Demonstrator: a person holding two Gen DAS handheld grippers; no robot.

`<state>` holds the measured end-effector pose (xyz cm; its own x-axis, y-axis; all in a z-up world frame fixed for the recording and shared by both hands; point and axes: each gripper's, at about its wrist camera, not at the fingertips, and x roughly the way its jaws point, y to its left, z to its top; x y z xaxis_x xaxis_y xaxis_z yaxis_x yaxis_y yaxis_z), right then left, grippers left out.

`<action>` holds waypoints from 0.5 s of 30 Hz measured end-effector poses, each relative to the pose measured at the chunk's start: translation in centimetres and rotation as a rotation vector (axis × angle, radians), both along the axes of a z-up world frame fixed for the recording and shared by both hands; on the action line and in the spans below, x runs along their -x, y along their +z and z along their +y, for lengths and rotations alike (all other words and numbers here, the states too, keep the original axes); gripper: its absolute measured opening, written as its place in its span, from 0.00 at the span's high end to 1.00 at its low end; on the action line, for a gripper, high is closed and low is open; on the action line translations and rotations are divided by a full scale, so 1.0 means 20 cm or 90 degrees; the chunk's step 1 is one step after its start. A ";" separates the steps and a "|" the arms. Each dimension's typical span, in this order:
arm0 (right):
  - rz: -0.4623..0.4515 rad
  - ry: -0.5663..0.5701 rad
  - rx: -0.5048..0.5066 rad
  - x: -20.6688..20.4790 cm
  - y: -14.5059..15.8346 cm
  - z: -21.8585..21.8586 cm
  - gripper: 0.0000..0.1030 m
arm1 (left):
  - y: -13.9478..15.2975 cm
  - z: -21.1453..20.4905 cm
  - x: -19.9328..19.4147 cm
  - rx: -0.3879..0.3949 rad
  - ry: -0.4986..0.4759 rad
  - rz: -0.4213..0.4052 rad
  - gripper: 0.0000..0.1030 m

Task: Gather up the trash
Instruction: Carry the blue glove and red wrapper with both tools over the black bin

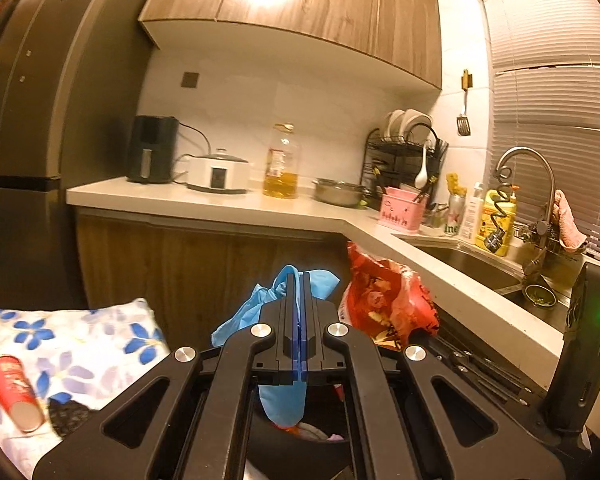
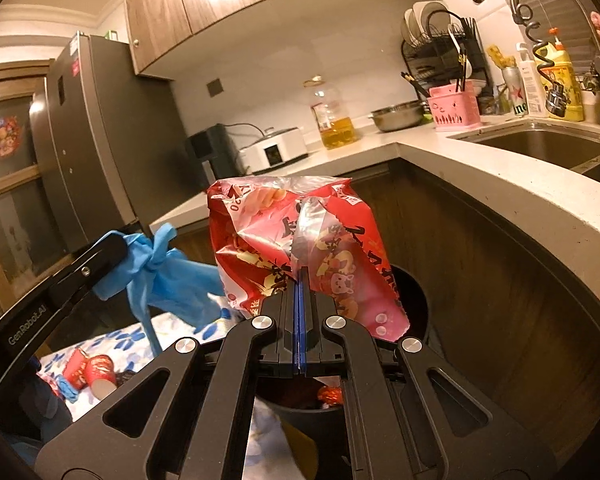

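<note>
Dark bin (image 2: 414, 292) with trash inside

fridge (image 1: 40, 120): far left
oil bottle (image 1: 281, 162): mid counter
dish rack (image 1: 404, 152): far corner
sink (image 2: 540, 146): right

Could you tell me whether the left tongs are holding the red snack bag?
No, the left tongs are shut on a blue glove, while the red snack bag is pinched in the right tongs.
</note>
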<state>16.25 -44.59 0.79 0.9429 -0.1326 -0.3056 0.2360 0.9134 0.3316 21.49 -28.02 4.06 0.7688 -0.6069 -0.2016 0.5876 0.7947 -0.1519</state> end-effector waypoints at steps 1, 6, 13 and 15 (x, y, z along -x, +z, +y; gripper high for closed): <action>0.003 -0.001 -0.002 -0.01 -0.01 -0.01 1.00 | -0.01 -0.02 -0.02 -0.001 -0.005 0.003 1.00; 0.018 -0.006 -0.008 -0.05 -0.04 -0.06 1.00 | -0.06 -0.08 -0.07 -0.005 -0.026 0.016 1.00; 0.040 -0.003 -0.018 -0.11 -0.09 -0.10 0.99 | -0.12 -0.16 -0.14 -0.031 -0.044 0.037 1.00; 0.045 -0.001 -0.024 -0.12 -0.10 -0.12 0.99 | -0.15 -0.18 -0.15 -0.045 -0.044 0.041 1.00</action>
<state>18.62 -46.92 -1.16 0.9187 -0.1216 -0.3757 0.2616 0.9001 0.3484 24.50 -31.70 1.10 0.7097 -0.6409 -0.2926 0.6325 0.7625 -0.1362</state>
